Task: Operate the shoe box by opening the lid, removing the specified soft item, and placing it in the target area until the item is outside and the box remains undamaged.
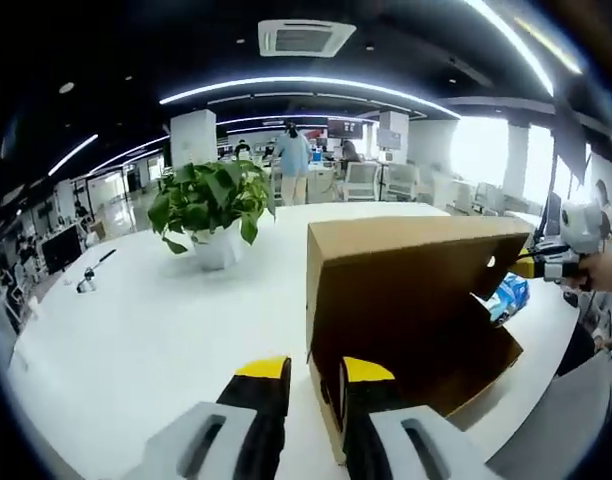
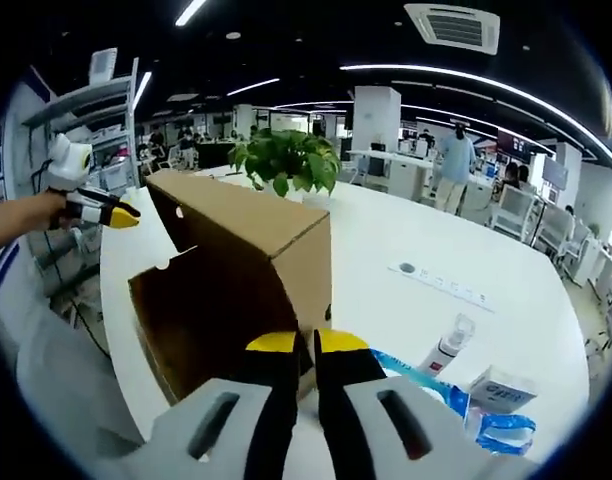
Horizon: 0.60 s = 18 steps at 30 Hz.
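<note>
Open-plan office with ceiling light strips, desks and chairs behind; in front, a white table. On it a potted plant toward the far side and, nearer, a brown box lying on its side — opening turned toward the table edge, lid flap lying down on the tabletop.

In the left gripper view, left gripper low at the box's near corner, jaws a narrow gap apart, the corner edge of the cardboard seemingly between the yellow tips; a firm hold cannot be told. Right gripper at the box's far upper corner, a hand behind it.

In the right gripper view, right gripper with tips almost together, pressed at the box's bottom corner — cannot tell whether cardboard sits between them. Beside the box on the right, a blue packet, a small bottle and a small white carton. Soft item not made out; box interior dark.
</note>
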Tool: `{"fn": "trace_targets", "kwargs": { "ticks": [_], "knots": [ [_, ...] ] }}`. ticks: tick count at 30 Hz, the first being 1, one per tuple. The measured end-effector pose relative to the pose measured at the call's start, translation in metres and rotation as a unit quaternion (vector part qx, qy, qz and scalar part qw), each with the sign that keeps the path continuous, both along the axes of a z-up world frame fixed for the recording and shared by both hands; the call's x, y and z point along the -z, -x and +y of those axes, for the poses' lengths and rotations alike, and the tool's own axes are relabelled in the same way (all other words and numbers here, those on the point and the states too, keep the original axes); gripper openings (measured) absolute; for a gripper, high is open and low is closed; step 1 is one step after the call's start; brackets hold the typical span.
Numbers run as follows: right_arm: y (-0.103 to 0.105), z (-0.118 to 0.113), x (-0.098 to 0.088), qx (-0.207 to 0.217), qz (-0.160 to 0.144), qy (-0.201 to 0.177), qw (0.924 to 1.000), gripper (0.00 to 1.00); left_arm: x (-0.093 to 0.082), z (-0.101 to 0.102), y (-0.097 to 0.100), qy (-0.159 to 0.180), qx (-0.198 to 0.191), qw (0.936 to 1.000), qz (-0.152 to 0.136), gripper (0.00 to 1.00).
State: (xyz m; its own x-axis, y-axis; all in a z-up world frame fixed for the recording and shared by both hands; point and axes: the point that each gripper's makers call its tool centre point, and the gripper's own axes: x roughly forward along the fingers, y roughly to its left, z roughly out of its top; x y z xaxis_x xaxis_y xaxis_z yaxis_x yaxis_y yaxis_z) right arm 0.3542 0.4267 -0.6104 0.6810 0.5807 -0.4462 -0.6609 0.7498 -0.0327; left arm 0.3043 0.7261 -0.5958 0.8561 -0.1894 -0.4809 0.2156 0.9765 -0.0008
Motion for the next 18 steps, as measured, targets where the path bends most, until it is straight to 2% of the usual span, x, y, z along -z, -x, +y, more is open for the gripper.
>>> {"fn": "trace_targets", "kwargs": {
  "ticks": [3,10,18],
  "knots": [
    [0.005,0.003,-0.008,-0.005,-0.01,-0.005,0.9999,0.05,-0.005,0.0,0.0,-0.008,0.006,0.9999,-0.005,0.2],
    [0.017,0.005,-0.015,-0.018,-0.021,-0.001,0.9996,0.07,-0.014,-0.005,0.005,-0.015,0.025,0.9994,-0.017,0.22],
    [0.035,0.007,-0.013,-0.038,-0.027,0.01,0.9989,0.1,-0.012,-0.014,0.011,-0.022,0.051,0.9983,-0.018,0.24]
  ]
}}
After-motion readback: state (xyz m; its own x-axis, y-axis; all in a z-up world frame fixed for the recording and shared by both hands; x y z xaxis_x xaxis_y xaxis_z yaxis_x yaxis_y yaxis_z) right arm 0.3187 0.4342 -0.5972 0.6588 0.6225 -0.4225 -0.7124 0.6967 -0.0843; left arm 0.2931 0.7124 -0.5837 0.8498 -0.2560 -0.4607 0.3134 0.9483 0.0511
